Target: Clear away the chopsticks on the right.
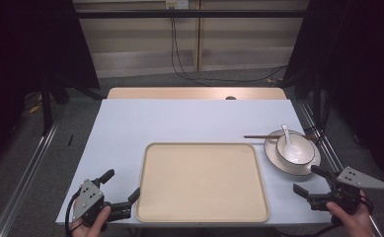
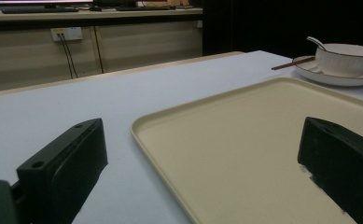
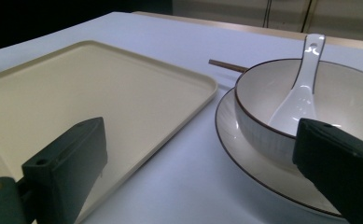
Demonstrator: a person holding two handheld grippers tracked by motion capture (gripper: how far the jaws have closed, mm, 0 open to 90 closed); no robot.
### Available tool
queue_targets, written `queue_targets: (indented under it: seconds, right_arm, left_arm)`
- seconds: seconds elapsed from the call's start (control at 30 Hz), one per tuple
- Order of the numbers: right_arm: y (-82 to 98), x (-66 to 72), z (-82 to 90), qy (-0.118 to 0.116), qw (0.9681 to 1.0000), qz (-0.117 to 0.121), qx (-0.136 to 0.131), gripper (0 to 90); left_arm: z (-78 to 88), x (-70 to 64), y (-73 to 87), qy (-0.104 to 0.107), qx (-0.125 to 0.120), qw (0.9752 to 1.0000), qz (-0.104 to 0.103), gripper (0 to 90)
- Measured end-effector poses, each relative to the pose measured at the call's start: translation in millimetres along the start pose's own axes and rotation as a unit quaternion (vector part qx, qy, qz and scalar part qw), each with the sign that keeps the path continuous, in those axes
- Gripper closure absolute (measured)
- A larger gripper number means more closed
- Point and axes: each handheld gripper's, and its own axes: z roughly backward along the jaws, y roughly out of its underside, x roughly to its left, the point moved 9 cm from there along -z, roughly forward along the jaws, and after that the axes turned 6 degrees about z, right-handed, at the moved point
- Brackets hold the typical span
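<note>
Two grippers, both with jaws spread and holding nothing: your left gripper [image 1: 123, 190] sits at the tray's [image 1: 202, 217] near left corner, your right gripper [image 1: 312, 180] just short of the plate [image 1: 273, 157]. Nothing looks started. The tray is bare mid-tabletop [image 1: 179, 118]; the bowl [image 1: 298, 153] stands on the plate, spoon [image 1: 287, 138] inside, chopsticks [image 1: 258, 136] across the far rim. Nothing blocks either reach.
</note>
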Motion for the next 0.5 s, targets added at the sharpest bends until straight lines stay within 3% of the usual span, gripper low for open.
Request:
queue_targets:
  seconds: [0.07, 0.13, 0.17, 0.4, 0.5]
  right_arm:
    - [1.1, -0.1, -1.2, -0.002, 1.0000, 0.003, 0.004, 3.1]
    - [3.3, 2.5, -3.9, -0.014, 0.9998, 0.007, 0.014, 9.1]
    - [3.9, 3.5, -4.9, -0.022, 0.9995, 0.009, 0.019, 6.7]
    - [4.4, -5.4, 0.9, -0.023, 0.9994, 0.016, 0.021, 8.1]
    - [0.0, -15.6, 5.7, -0.021, 0.9997, -0.006, 0.014, 8.5]
  left_arm:
    - [-0.4, -1.8, 0.3, 0.012, 0.000, 0.9999, 0.000, 1.2]
    - [-0.6, -2.5, 0.9, 0.013, 0.004, 0.9999, -0.006, 1.3]
    - [-0.7, -2.6, 0.8, 0.009, 0.004, 0.9999, -0.007, 1.2]
    - [-1.3, 0.4, 2.9, 0.004, 0.011, 0.9999, 0.001, 1.1]
    - [-3.1, 0.1, 5.8, 0.002, 0.019, 0.9998, 0.003, 1.1]
